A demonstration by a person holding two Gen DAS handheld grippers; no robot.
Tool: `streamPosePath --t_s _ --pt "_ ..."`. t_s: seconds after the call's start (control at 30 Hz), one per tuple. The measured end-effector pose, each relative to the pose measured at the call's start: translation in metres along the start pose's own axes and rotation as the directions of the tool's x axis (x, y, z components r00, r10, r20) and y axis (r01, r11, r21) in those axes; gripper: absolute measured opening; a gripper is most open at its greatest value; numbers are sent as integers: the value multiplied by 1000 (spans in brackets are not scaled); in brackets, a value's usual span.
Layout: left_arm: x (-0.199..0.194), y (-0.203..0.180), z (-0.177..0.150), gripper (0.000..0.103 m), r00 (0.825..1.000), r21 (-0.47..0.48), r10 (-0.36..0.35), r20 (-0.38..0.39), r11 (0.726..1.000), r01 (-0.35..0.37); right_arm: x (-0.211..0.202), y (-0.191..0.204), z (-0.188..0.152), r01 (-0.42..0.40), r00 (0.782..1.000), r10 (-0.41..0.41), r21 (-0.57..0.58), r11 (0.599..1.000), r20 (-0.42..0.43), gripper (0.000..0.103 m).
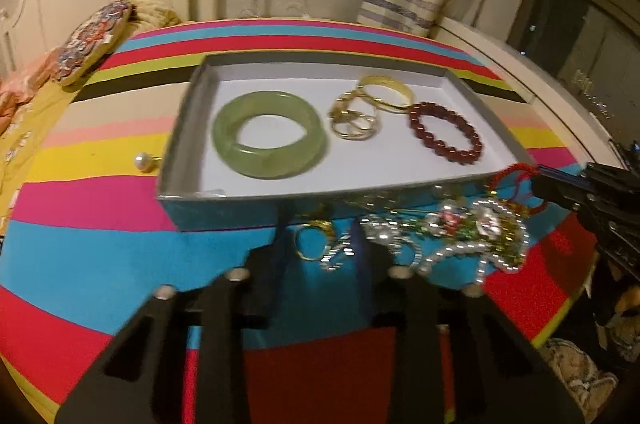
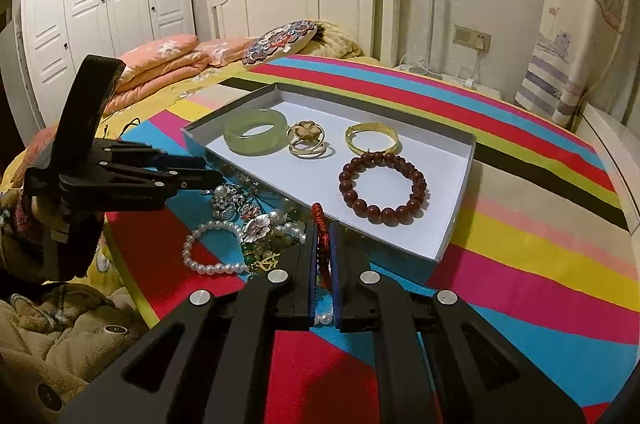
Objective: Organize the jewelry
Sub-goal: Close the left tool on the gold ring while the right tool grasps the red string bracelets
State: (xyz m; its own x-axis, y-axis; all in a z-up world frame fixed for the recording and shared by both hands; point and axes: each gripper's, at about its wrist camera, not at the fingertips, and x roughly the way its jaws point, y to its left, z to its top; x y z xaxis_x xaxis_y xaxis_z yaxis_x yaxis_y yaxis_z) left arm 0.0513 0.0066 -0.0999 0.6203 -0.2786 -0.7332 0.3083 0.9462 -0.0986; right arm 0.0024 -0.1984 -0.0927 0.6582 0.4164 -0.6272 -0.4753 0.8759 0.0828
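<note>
Right wrist view: right tool (image 2: 323,244) is clamped on a red cord bracelet (image 2: 320,224), blue pads tight on both sides of it, strand running up between the fingers. It sits just in front of the near edge of a shallow white box (image 2: 460,200) lying on the striped cloth (image 2: 520,244). Inside the box: green jade bangle (image 2: 256,132), a cluster of gold rings (image 2: 308,144), gold bangle (image 2: 372,140), dark red bead bracelet (image 2: 382,188), all apart from each other except the rings bunched together. Loose pile of jewelry (image 2: 256,224) lies on the cloth between the two tools, with a pearl bracelet (image 2: 212,248) at its near side. Left tool (image 2: 208,178) comes in from the left, tips at the pile beside the box wall. Left wrist view: left tool (image 1: 320,236) has its fingers narrowed around a gold ring (image 1: 312,240) at the pile edge; blurred, so whether the pads actually press on it I cannot tell. A single pearl piece (image 1: 144,160) lies on the cloth left of the box, just outside its wall.
</note>
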Motion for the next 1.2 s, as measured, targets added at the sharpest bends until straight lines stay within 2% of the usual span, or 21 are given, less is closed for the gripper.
streamPosePath --t_s 0.17,0.37,0.43,0.5,0.77,0.83,0.9,1.03,1.2 --pt "-4 -12 -5 1 1000 60 15 13 998 -16 -7 0 2 5 1000 -5 5 1000 25 7" --pt "-8 -8 -7 0 1000 42 10 16 999 -11 -13 -3 3 5 999 -5 11 1000 43 7" --pt "-10 1 -6 3 1000 -6 3 25 1000 -2 -12 -3 3 5 999 -6 10 1000 42 6" --pt "-13 9 -3 16 999 -39 -4 39 999 5 -11 -3 2 4 999 -4 12 1000 38 7" --pt "-3 4 -4 31 999 -12 29 19 1000 -29 -7 1 0 2 1000 -2 8 1000 24 7" --pt "-5 -3 -7 41 999 20 36 21 999 -36 -7 0 0 4 1000 -5 13 1000 23 7" --pt "-6 -10 -12 55 998 50 53 29 997 -54 -7 -2 0 5 1000 -6 21 1000 24 7" --pt "-10 -20 -18 56 996 98 71 44 992 -76 -7 -3 0 4 1000 -5 21 1000 23 7" --pt "-6 -7 -9 55 997 34 65 40 997 -67 -7 -3 -1 5 1000 -5 23 1000 23 7"
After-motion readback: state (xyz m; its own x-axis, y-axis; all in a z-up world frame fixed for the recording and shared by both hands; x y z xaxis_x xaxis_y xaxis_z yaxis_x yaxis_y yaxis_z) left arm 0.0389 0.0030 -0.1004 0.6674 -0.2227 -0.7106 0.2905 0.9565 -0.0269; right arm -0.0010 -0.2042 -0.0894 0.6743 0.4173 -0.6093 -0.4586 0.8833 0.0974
